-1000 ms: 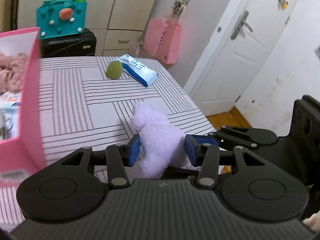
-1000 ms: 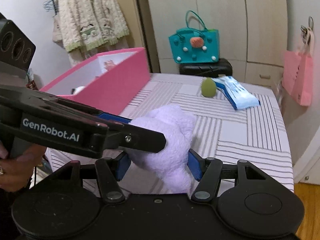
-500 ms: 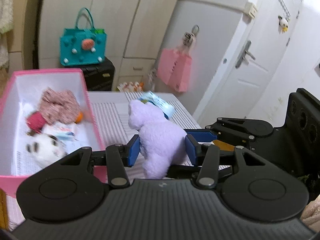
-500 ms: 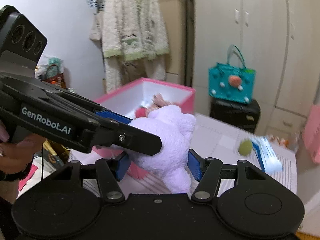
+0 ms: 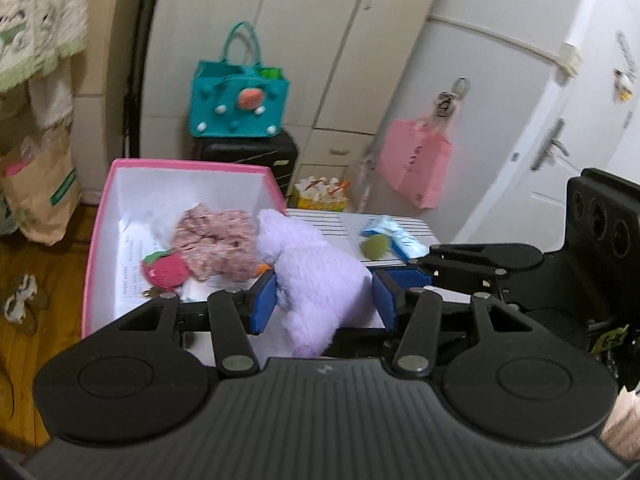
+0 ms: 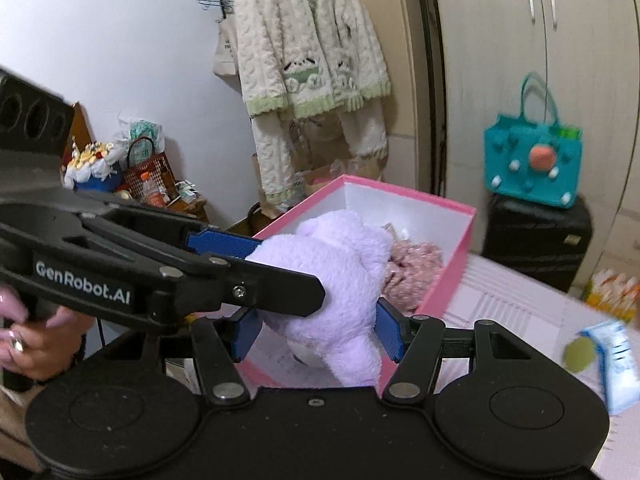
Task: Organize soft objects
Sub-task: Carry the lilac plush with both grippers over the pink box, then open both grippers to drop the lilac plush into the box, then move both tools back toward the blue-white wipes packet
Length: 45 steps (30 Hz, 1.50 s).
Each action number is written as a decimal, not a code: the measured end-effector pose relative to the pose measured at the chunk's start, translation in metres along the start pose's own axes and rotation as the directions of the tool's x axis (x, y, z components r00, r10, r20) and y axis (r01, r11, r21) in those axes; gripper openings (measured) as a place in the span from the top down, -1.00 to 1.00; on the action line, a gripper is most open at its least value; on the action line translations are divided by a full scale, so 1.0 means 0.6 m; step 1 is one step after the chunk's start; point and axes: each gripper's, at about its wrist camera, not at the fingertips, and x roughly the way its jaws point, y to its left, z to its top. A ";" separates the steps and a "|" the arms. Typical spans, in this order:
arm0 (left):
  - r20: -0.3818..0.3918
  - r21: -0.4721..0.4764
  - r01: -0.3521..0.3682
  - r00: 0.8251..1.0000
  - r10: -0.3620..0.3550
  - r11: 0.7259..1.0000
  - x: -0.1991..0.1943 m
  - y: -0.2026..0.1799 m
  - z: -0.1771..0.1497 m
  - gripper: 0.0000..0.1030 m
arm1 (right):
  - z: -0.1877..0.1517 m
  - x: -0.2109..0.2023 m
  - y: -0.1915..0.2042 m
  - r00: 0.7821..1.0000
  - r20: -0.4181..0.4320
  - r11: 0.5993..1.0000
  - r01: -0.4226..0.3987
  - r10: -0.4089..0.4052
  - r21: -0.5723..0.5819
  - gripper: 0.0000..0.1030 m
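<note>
A purple plush toy (image 5: 316, 276) (image 6: 340, 264) hangs in the air over the near corner of the pink box (image 5: 192, 166) (image 6: 400, 190). Both grippers hold it. My left gripper (image 5: 324, 300) has the toy between its blue pads, which still touch the fur while the jaws are opening slightly. My right gripper (image 6: 316, 332) is shut on the toy's lower body. One of the left gripper's fingers (image 6: 260, 288) crosses in front of the toy in the right wrist view. Inside the box lie a pink knitted piece (image 5: 216, 240) and a red strawberry toy (image 5: 166, 272).
A green ball (image 5: 376, 246) and a blue packet (image 5: 396, 236) lie on the striped table (image 5: 340, 220) right of the box. Behind stand a black suitcase (image 5: 248, 152) with a teal bag (image 5: 236, 108), a pink bag (image 5: 416, 164) and a door. A person's hand (image 6: 36, 344) grips the left tool.
Both grippers have lifted the purple plush off the striped table and carried it left to the pink box. The box's inside has come into view below the toy.
</note>
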 end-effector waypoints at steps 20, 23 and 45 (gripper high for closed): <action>-0.158 -0.109 -0.018 0.987 0.000 0.994 0.126 0.110 -0.008 0.07 | 0.002 0.150 -0.002 0.968 -0.203 0.986 0.130 -0.148 -0.100 -0.31; -0.162 -0.083 -0.035 0.986 0.021 0.996 0.128 0.107 -0.009 0.14 | 0.001 0.146 0.005 0.964 -0.187 0.975 0.159 -0.187 -0.156 -0.32; -0.175 0.170 -0.116 0.974 0.145 0.979 -0.041 0.003 -0.018 0.03 | -0.022 -0.047 0.028 0.997 -0.074 0.997 -0.015 0.010 -0.069 -0.34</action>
